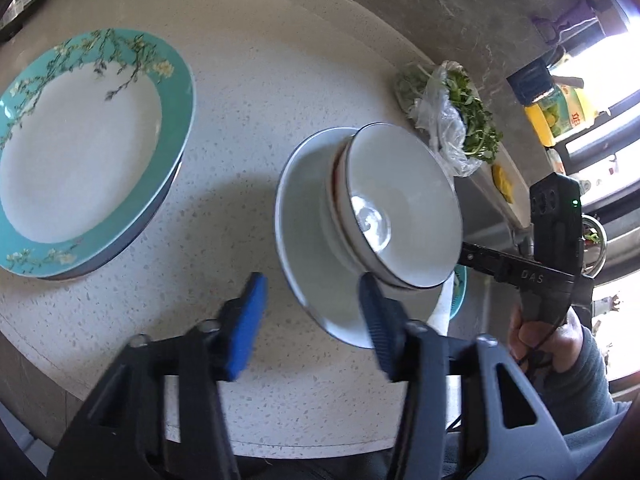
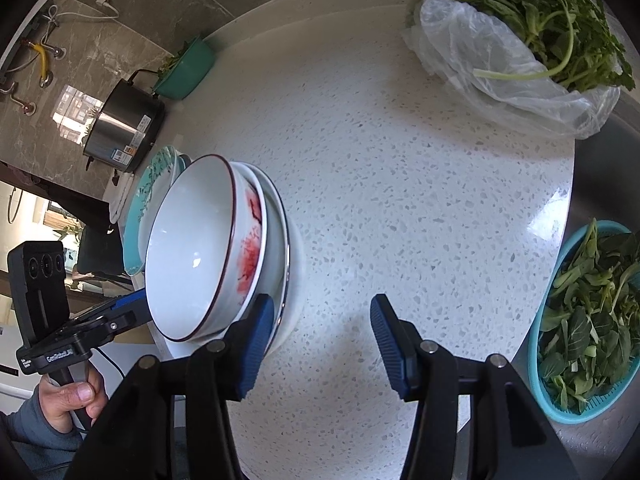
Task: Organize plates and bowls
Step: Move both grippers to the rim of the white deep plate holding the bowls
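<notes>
Left gripper [image 1: 312,316] stands part open, empty, bowl stack [image 1: 384,208] just right of it; its right pad perhaps touches the rim. Right gripper [image 2: 320,340], half open, sits beside it too.

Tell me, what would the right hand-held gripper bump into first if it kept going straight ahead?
Probably just the bare speckled countertop. The right hand-held gripper points down at an empty patch, with the stacked bowls off to one side and the bagged greens farther away. Depth is hard to judge.

Teal-rimmed plate [image 1: 86,152], blossom-branch pattern; white bowl [image 2: 200,248], red, perhaps floral, print; blue-padded tongs [image 2: 316,344].
</notes>
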A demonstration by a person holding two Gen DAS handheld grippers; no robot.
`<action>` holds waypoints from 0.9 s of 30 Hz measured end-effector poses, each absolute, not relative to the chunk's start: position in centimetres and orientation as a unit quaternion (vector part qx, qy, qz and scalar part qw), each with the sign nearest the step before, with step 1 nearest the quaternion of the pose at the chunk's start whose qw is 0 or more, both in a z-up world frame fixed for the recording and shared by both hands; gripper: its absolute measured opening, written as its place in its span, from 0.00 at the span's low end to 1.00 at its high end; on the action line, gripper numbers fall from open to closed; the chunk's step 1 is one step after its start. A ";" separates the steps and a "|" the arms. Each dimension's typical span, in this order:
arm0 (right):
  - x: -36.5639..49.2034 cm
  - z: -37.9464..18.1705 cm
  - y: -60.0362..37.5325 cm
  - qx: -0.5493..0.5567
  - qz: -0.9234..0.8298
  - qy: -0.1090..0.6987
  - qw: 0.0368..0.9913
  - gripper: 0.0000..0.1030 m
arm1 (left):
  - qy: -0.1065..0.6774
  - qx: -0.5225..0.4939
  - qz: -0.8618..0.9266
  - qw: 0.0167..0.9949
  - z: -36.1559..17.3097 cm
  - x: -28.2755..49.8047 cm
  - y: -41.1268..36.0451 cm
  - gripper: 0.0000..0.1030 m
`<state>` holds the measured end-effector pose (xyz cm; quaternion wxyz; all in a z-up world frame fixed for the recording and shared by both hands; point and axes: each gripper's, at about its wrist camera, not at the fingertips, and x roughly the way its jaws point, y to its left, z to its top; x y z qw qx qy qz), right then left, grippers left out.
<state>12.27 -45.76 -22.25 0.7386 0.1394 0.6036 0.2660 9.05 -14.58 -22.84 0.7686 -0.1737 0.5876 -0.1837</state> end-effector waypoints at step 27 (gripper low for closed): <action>13.7 -23.8 -43.9 0.146 0.264 0.600 0.741 0.37 | 0.596 -0.125 -0.153 0.778 -27.2 14.6 -17.2 0.25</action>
